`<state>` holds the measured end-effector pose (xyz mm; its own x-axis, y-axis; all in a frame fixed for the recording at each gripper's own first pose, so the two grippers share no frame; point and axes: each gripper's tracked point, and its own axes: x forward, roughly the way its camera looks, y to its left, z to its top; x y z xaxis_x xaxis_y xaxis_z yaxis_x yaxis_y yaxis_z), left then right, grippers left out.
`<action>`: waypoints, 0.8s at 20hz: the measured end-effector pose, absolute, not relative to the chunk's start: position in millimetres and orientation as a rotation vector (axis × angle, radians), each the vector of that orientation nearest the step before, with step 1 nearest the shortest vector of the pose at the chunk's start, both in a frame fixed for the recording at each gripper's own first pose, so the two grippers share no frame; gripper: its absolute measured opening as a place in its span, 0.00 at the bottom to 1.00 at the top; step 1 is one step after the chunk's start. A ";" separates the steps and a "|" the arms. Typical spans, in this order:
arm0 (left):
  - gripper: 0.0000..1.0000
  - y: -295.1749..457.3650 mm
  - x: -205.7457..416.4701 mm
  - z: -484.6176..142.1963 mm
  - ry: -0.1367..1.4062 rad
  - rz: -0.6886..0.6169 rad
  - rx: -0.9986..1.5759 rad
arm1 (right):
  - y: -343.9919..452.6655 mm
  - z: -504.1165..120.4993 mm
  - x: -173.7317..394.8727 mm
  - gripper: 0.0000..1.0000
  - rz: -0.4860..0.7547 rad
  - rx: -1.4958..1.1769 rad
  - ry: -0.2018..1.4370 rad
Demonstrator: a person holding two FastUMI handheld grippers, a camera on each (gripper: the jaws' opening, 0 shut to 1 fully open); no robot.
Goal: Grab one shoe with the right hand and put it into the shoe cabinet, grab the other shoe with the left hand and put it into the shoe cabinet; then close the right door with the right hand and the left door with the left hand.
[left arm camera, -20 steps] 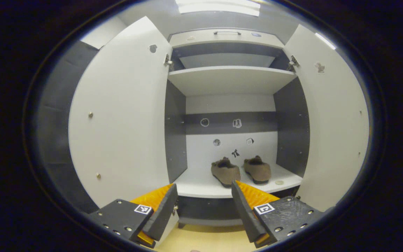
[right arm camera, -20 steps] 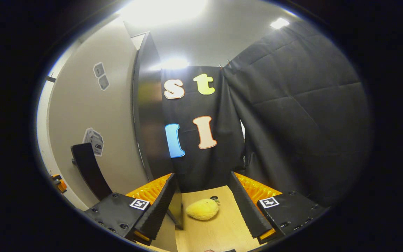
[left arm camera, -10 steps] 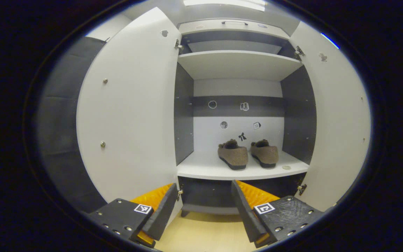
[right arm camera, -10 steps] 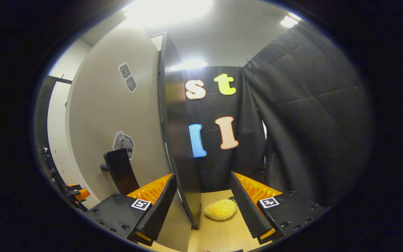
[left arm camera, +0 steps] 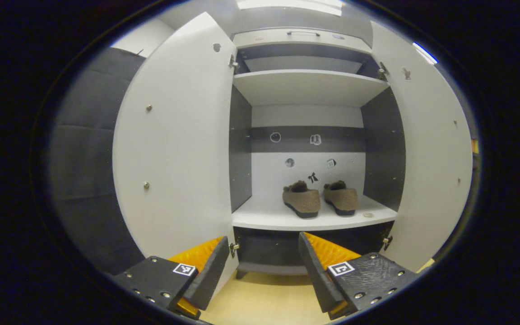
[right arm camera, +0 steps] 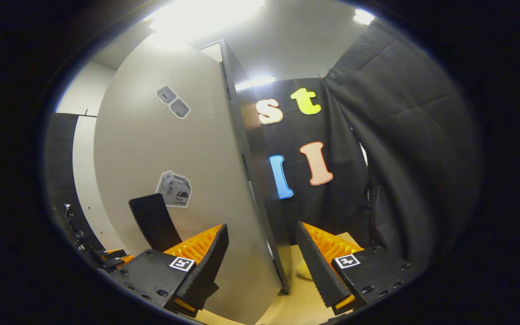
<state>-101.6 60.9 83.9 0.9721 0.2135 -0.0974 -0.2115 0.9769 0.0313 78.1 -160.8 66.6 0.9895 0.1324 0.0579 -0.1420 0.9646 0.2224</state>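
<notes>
Two brown fuzzy shoes, the left shoe [left arm camera: 302,201] and the right shoe [left arm camera: 341,198], stand side by side on the lower shelf [left arm camera: 264,216] of the open shoe cabinet. Its left door [left arm camera: 178,144] and right door [left arm camera: 427,149] both stand open. My left gripper [left arm camera: 262,271] is open, in front of the cabinet and below the shelf, holding nothing. In the right gripper view the right door's outer face [right arm camera: 174,180] with its black handle [right arm camera: 154,221] is close. Its edge runs down between the fingers of my open right gripper [right arm camera: 262,266].
A yellow soft toy [right arm camera: 304,270] lies on the wooden floor behind the door edge, mostly hidden. An upper shelf [left arm camera: 307,85] and a drawer with a handle [left arm camera: 303,33] sit above. A small round disc [left arm camera: 368,215] lies on the lower shelf.
The right door has swung over in the right gripper view, and its edge now lies between the right fingers and hides most of the yellow toy. The left gripper view tilted downward, then held nearly still.
</notes>
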 end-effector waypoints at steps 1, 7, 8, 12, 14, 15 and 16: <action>0.94 63.9 -105.2 83.5 0.099 0.228 0.015 | -153.9 69.1 81.1 0.96 0.153 0.229 -0.046; 0.93 81.4 -124.0 78.6 0.120 0.316 0.017 | -113.8 72.0 99.9 0.96 0.243 0.248 -0.044; 0.94 80.3 -125.6 79.5 0.120 0.316 0.004 | -104.5 71.8 102.9 0.96 0.261 0.260 -0.041; 0.93 86.6 -138.8 83.2 0.107 0.348 0.006 | -71.2 61.6 119.3 0.96 0.322 0.233 -0.003; 0.93 96.7 -150.5 83.2 0.113 0.387 0.009 | -67.7 59.6 119.7 0.98 0.316 0.202 -0.001; 0.89 102.3 -156.8 83.2 0.116 0.410 0.005 | -67.6 60.3 118.4 0.98 0.311 0.187 -0.010; 0.89 109.2 -161.6 83.6 0.117 0.432 -0.003 | -69.7 58.4 117.7 0.98 0.299 0.171 -0.016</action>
